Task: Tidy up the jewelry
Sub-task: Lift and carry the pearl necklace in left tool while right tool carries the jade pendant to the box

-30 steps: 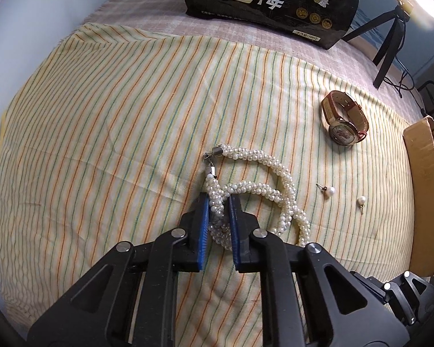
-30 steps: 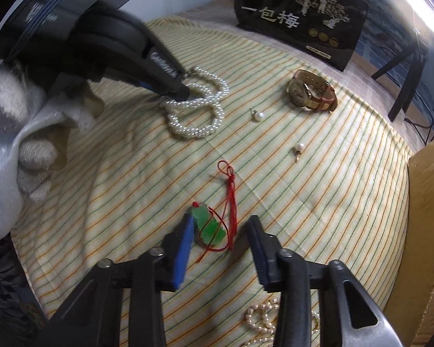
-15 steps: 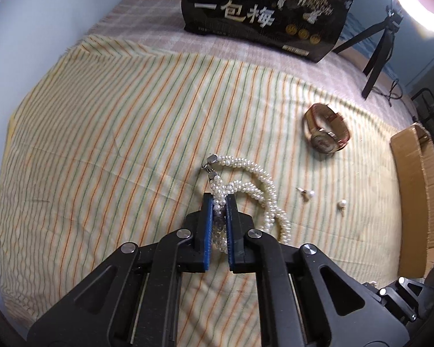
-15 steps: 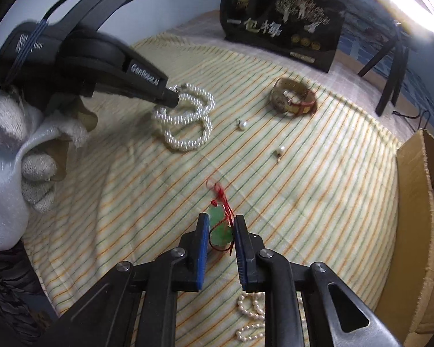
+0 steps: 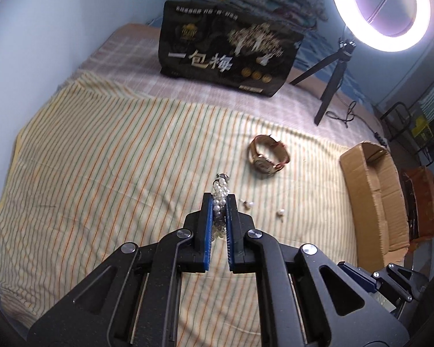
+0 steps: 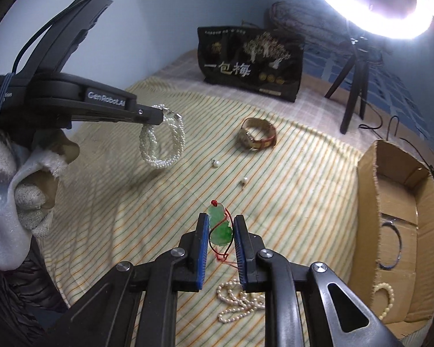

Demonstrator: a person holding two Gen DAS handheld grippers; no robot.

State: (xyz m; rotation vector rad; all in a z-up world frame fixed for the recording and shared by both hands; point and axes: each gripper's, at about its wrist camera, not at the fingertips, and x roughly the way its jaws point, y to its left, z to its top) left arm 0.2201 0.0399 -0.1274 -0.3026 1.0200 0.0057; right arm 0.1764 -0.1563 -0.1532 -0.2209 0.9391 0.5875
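My left gripper [image 5: 219,199] is shut on a white pearl necklace [image 5: 220,190] and holds it in the air; in the right wrist view the necklace [image 6: 162,147] hangs in loops from the left gripper [image 6: 159,115] above the striped cloth [image 6: 289,190]. My right gripper [image 6: 221,225] is shut on a green jade pendant [image 6: 221,225] with a red cord, lifted off the cloth. A brown-strap watch [image 5: 267,159] and two pearl earrings [image 5: 248,204] [image 5: 280,212] lie on the cloth. An open cardboard box [image 6: 399,225] stands at the right.
A black printed bag [image 5: 228,60] stands at the back of the bed. A ring light on a tripod [image 5: 332,86] stands at the back right. Another pearl string [image 6: 237,300] lies under my right gripper. The box holds a bangle [image 6: 390,245] and a bead bracelet [image 6: 386,300].
My left gripper has lifted the pearl necklace off the cloth. My right gripper closed on the jade pendant and raised it.
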